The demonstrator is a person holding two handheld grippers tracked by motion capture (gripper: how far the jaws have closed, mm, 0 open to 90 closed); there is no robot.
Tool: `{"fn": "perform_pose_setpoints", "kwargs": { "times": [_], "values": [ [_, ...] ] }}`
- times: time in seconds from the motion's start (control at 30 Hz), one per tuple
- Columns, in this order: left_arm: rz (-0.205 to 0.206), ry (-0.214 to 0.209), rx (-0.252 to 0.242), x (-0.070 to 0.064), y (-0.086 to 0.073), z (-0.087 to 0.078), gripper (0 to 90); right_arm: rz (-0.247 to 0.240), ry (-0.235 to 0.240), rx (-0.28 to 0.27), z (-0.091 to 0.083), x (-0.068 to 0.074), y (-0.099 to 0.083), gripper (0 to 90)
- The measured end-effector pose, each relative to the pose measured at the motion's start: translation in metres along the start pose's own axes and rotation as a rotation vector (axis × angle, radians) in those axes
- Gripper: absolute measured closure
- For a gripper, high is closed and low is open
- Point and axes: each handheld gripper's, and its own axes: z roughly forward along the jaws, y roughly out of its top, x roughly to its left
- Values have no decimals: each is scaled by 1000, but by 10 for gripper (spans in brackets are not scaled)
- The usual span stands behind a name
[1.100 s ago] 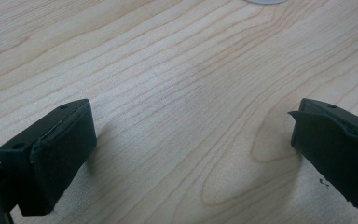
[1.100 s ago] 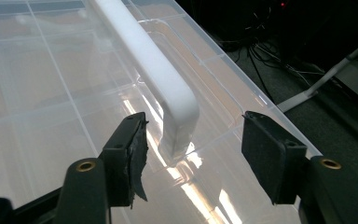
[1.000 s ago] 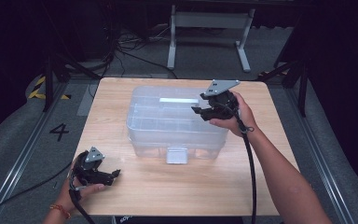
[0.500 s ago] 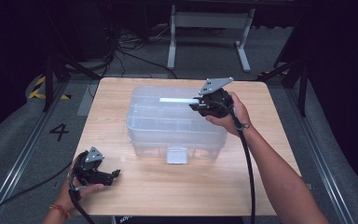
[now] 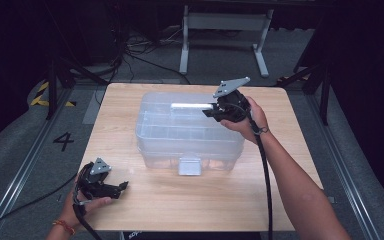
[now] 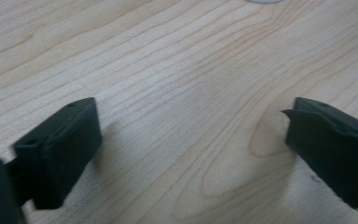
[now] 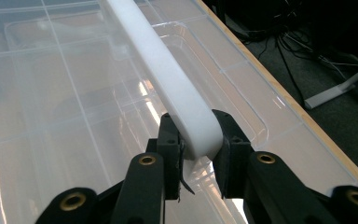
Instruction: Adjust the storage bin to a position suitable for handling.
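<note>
Since the picture a second earlier, the right gripper (image 5: 211, 110) had risen a little and swung toward the far side of the clear plastic box (image 5: 190, 132), carrying the box's white handle (image 5: 190, 105) up with it, while the left gripper (image 5: 121, 187) had stayed where it was at the near left corner of the wooden table (image 5: 280, 150). In the right gripper view the right gripper (image 7: 198, 149) was closed on one end of the white handle (image 7: 168, 74), its two black jaws pressed against either side of the bar, which ran away from the camera over the ribbed, see-through lid of the box (image 7: 51, 116). The box sat at the middle of the table, its long side across the person's view, with a pale latch (image 5: 189, 166) on its near wall. From above, the handle showed as a bright strip lying along the far part of the lid, its right end in the gripper's grasp. The left gripper (image 6: 191, 140), in its own view, had its jaws spread wide apart and holding nothing, resting low over bare wood grain; it was well apart from the box. The person's right forearm (image 5: 290, 185) reached in from the lower right, a black cable (image 5: 266, 175) trailing along it.
</note>
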Motion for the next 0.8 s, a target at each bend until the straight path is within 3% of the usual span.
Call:
{"fn": "perform_pose_setpoints", "kwargs": {
  "times": [0.07, 0.1, 0.13, 0.23, 0.33, 0.5, 0.63, 0.8],
  "values": [
    [-3, 4, 4, 0, 0, -1, 192, 13, 14, -7, 0, -4, 1, 752],
    [-7, 6, -5, 0, 0, -2, 273, 28, 22, -8, -1, -7, 3, 752],
    [-12, 1, -2, -1, 1, -3, 273, 28, 22, -8, -1, -7, 3, 752],
    [0, 29, -8, -4, 6, -6, 358, 35, 36, -6, -1, -12, 6, 752],
    [13, 43, -91, -11, 20, -19, 454, 41, 53, -13, -1, -16, 6, 752],
    [64, 3, -190, -19, 45, -33, 591, 38, 59, -3, -1, -19, 10, 749],
    [99, -17, -215, -21, 61, -34, 727, 48, 51, 5, -2, -22, 15, 745],
    [108, -22, -233, -24, 76, -31, 830, 52, 46, 10, -2, -26, 19, 741]
  ]
}}
